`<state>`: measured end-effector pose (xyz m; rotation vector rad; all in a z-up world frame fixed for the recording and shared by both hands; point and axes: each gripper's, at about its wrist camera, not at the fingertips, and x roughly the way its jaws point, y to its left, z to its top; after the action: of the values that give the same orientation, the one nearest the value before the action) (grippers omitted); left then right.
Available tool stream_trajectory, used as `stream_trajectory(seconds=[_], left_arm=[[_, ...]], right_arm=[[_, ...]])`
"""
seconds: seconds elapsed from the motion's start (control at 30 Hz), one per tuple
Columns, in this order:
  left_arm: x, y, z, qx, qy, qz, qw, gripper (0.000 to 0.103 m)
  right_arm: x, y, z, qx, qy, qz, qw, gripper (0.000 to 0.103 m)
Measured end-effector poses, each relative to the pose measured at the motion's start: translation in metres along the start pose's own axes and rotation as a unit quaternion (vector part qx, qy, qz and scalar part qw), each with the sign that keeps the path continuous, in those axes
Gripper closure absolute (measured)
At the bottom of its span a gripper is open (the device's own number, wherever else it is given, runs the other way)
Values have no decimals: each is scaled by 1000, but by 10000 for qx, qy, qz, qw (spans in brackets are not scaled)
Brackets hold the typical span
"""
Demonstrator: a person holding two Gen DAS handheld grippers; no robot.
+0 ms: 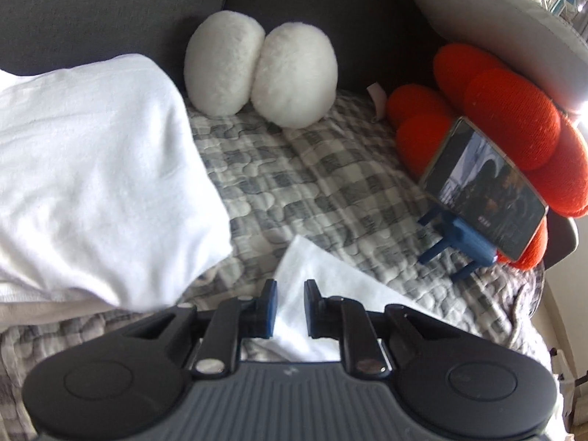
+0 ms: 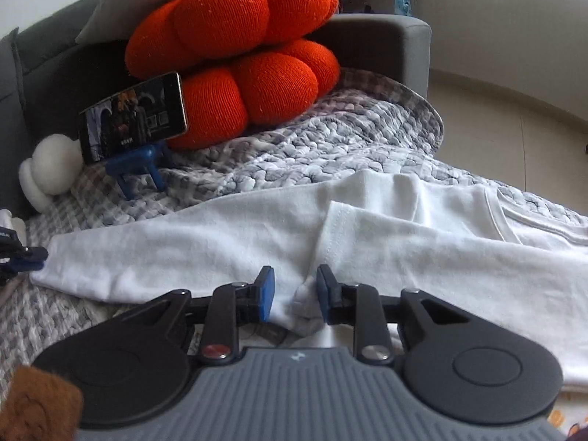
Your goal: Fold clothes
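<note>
A white garment [image 2: 220, 250] lies spread across the grey checked quilt [image 2: 312, 154] on a sofa. My right gripper [image 2: 296, 294] hovers low over its near edge. A puckered fold of the cloth sits between the blue pads [image 2: 266, 294], which stand a little apart from it, so the gripper is open. My left gripper [image 1: 290, 305] is shut on a white corner of the garment [image 1: 323, 286] that fills the narrow gap between its pads. In the right wrist view its tip [image 2: 25, 257] shows at the garment's far left end. A bigger heap of white cloth [image 1: 92, 165] lies to the left.
A phone [image 2: 134, 117] leans on a blue stand [image 2: 137, 169] against an orange knotted cushion [image 2: 235, 55]. A white plush cushion [image 1: 261, 70] rests against the dark sofa back. The grey sofa arm [image 2: 386, 44] and pale floor [image 2: 514, 117] lie to the right. A brown fuzzy object [image 2: 33, 404] is near.
</note>
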<state>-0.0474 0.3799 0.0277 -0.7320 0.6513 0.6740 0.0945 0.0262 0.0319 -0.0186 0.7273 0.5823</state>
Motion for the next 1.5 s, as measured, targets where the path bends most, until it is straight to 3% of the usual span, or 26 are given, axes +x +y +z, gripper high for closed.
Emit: stream_trajectory(seconds=[0.07,0.2,0.23,0.37,0.53,0.57,0.67,0.83,1.03,1.07,1.1,1.17,1.37,1.5], left_arm=[[1,1,0,72,-23,73,9999,89],[3,4,0,18,-35,79,10000,89],[2,3,0,33,-57,83,9999,89],[-1,5,0,26,-98,81,9999,89],[-4,10,0,41,-125,58,9999,89],[-4,11,0,33,-130,36,9999,89],[-3,13,1,-57,-115,-62,9999,89],[-3,19,2,-211,-104,-123,9996,89],[-3,34,7,-535,-25,-284,9982,89],[-3,36,8,-554,-14,-374,9978,89],[-4,39,9,-574,-4,-464,9973,89],[-4,44,10,-611,30,-563,9965,89],[0,59,13,-783,162,-849,9932,90],[5,66,13,-855,276,-1031,9906,90]], right_arm=[[-8,-5,5,246,-14,132,9996,75],[-35,-20,17,781,-566,369,9947,79],[-34,-23,17,877,-546,346,9941,80],[-8,-25,5,928,32,202,9955,101],[-9,-20,2,944,-35,69,9955,103],[-12,-14,4,789,-82,-45,9968,102],[-19,13,7,327,-237,64,9992,87],[-16,67,8,-580,-206,424,9972,87],[5,130,-3,-1435,87,958,9850,84],[9,139,-6,-1560,116,1031,9823,78],[14,150,-8,-1689,142,1102,9794,65],[20,167,-13,-1921,189,1276,9729,51],[33,219,-20,-2489,230,1886,9497,51],[40,255,-29,-3252,174,2012,9238,51]])
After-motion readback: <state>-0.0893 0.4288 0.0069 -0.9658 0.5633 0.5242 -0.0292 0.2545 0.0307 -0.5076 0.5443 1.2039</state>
